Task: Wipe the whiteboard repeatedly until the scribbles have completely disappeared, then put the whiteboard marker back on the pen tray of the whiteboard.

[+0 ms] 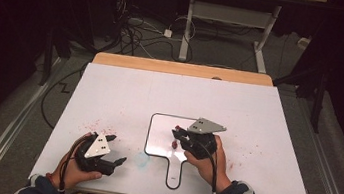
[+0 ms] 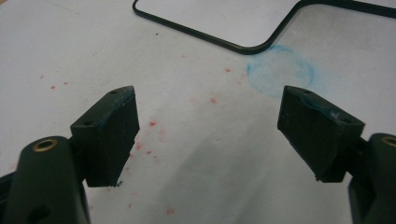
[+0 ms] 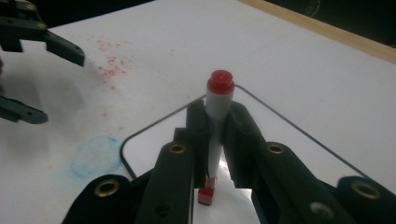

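Right hand-held gripper pinching red-capped marker; marker near upright, cap end up, other end down at small whiteboard, over its right part, near where handle starts. Long axis steep to board, so likely next move is short press-and-drag. Left hand-held gripper spread, nothing between pads, hovering over worktop left of board, just beside blue smudge. Right hand nearer board. Board's black rim close on right; bare board face leftward. Red specks on worktop.
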`<action>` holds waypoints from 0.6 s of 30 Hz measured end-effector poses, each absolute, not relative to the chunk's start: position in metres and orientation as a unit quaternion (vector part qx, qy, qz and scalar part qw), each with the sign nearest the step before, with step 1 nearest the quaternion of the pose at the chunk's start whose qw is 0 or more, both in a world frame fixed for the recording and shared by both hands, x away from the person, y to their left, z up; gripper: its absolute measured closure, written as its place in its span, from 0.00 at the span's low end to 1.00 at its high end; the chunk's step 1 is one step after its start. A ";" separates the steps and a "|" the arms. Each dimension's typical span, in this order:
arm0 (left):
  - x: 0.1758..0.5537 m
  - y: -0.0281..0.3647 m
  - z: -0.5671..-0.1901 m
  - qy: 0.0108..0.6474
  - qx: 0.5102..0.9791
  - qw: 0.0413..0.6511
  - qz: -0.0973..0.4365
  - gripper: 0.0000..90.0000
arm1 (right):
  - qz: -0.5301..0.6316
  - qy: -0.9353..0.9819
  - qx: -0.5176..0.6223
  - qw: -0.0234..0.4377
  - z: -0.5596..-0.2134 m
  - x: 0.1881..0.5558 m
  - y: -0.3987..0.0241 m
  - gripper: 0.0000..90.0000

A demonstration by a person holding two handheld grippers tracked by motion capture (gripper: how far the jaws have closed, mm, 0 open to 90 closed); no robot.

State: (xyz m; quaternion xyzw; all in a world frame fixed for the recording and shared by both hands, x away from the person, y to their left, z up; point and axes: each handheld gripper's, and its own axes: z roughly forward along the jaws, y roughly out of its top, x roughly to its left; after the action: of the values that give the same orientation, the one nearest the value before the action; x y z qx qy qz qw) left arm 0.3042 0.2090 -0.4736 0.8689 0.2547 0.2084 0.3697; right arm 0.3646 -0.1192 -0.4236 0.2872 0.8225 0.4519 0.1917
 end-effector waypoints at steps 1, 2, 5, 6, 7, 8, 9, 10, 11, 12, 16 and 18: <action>0.304 0.209 -0.473 0.254 0.869 0.370 0.209 0.21 | 0.444 0.822 0.288 0.209 -0.423 0.366 -0.123 0.91; 0.304 0.209 -0.473 0.254 0.869 0.370 0.209 0.21 | 0.441 0.820 0.293 0.217 -0.423 0.369 -0.128 0.91; 0.304 0.209 -0.473 0.251 0.870 0.370 0.209 0.21 | 0.432 0.813 0.316 0.232 -0.422 0.375 -0.144 0.91; 0.304 0.208 -0.473 0.251 0.870 0.369 0.209 0.21 | 0.432 0.809 0.323 0.233 -0.422 0.377 -0.149 0.91; 0.304 0.208 -0.473 0.251 0.870 0.369 0.209 0.21 | 0.431 0.807 0.327 0.234 -0.422 0.378 -0.153 0.91; 0.304 0.208 -0.473 0.251 0.870 0.369 0.210 0.21 | 0.429 0.806 0.331 0.238 -0.422 0.378 -0.156 0.91; 0.304 0.207 -0.473 0.250 0.871 0.368 0.210 0.21 | 0.427 0.806 0.333 0.240 -0.421 0.378 -0.159 0.91; 0.304 0.207 -0.473 0.249 0.871 0.367 0.210 0.21 | 0.427 0.805 0.334 0.240 -0.421 0.378 -0.161 0.91; 0.305 0.207 -0.473 0.249 0.871 0.368 0.210 0.21 | 0.429 0.804 0.335 0.237 -0.421 0.378 -0.162 0.91; 0.305 0.207 -0.473 0.250 0.871 0.368 0.210 0.21 | 0.435 0.803 0.338 0.230 -0.421 0.378 -0.164 0.91; 0.305 0.207 -0.472 0.251 0.870 0.369 0.210 0.21 | 0.444 0.797 0.340 0.230 -0.416 0.377 -0.168 0.91; 0.305 0.207 -0.473 0.251 0.870 0.369 0.209 0.21 | 0.445 0.794 0.344 0.232 -0.411 0.377 -0.172 0.91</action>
State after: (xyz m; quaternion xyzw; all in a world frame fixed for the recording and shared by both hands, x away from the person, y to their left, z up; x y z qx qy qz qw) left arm 0.3048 0.2072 -0.4728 0.8702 0.2507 0.2094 0.3688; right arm 0.3770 -0.1725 -0.4114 0.3443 0.7937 0.4448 0.2316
